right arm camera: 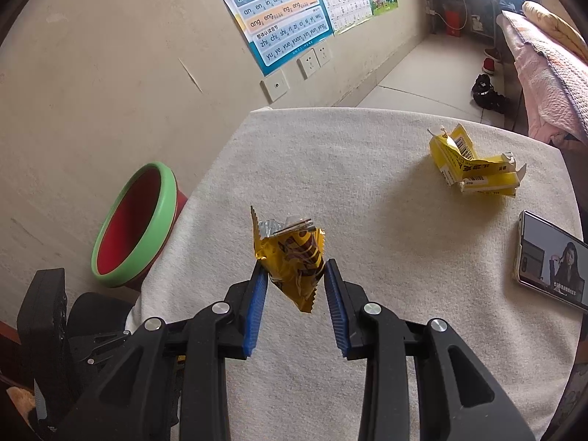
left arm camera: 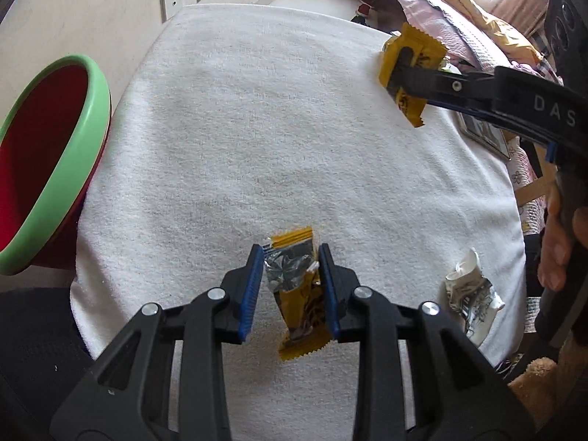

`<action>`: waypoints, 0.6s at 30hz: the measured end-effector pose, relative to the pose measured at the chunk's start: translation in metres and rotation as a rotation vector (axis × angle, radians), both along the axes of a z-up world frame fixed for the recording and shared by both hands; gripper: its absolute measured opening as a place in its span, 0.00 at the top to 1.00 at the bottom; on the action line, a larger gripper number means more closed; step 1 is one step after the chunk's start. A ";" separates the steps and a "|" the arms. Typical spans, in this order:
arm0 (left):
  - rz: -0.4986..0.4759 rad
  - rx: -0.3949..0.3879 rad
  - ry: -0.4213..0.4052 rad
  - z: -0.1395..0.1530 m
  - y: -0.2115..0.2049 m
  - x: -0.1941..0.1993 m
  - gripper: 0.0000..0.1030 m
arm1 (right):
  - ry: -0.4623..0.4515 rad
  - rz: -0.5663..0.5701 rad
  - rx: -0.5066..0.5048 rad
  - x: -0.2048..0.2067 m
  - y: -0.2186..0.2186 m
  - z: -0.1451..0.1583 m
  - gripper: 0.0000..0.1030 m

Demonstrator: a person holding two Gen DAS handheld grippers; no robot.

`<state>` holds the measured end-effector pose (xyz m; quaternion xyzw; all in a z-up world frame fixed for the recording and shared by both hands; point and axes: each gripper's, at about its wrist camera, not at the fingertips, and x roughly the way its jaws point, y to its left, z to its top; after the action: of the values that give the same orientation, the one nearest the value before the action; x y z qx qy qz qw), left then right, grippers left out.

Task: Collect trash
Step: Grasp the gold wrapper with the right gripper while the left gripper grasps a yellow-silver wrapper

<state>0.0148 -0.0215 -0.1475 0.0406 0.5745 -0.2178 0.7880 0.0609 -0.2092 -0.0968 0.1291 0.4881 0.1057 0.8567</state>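
Left gripper (left arm camera: pixel 292 286) pinches a yellow wrapper (left arm camera: pixel 299 294); right gripper (right arm camera: pixel 296 296) grips another (right arm camera: pixel 294 261). Green-rimmed bin (left arm camera: pixel 55 169) sits left, nearer the left one.

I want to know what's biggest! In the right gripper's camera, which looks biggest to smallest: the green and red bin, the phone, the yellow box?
1. green and red bin: clearly largest in this picture.
2. yellow box and phone: they look about alike. The phone is cut off at the picture's edge and sits nearer the camera, so I won't rank them.

The left hand-held gripper (left arm camera: pixel 292 286) pinches a yellow wrapper (left arm camera: pixel 299 294) above the white tabletop (left arm camera: pixel 257 128), beside a green-rimmed bin (left arm camera: pixel 55 169).
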 end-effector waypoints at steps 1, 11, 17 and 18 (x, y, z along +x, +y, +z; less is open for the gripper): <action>-0.001 0.001 0.001 0.000 0.001 0.000 0.72 | 0.000 -0.001 -0.001 0.000 0.000 0.000 0.69; -0.003 -0.005 0.016 -0.004 -0.001 -0.004 0.56 | 0.014 -0.012 -0.005 0.000 -0.001 -0.006 0.68; -0.001 0.001 0.056 -0.011 -0.001 -0.009 0.53 | 0.018 -0.014 -0.009 0.000 -0.001 -0.008 0.68; -0.003 -0.001 0.058 -0.011 0.000 -0.010 0.53 | 0.019 -0.015 -0.009 0.001 -0.001 -0.009 0.68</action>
<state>0.0047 -0.0218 -0.1587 0.0348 0.5968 -0.2205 0.7707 0.0615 -0.2104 -0.1058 0.1299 0.4957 0.0960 0.8533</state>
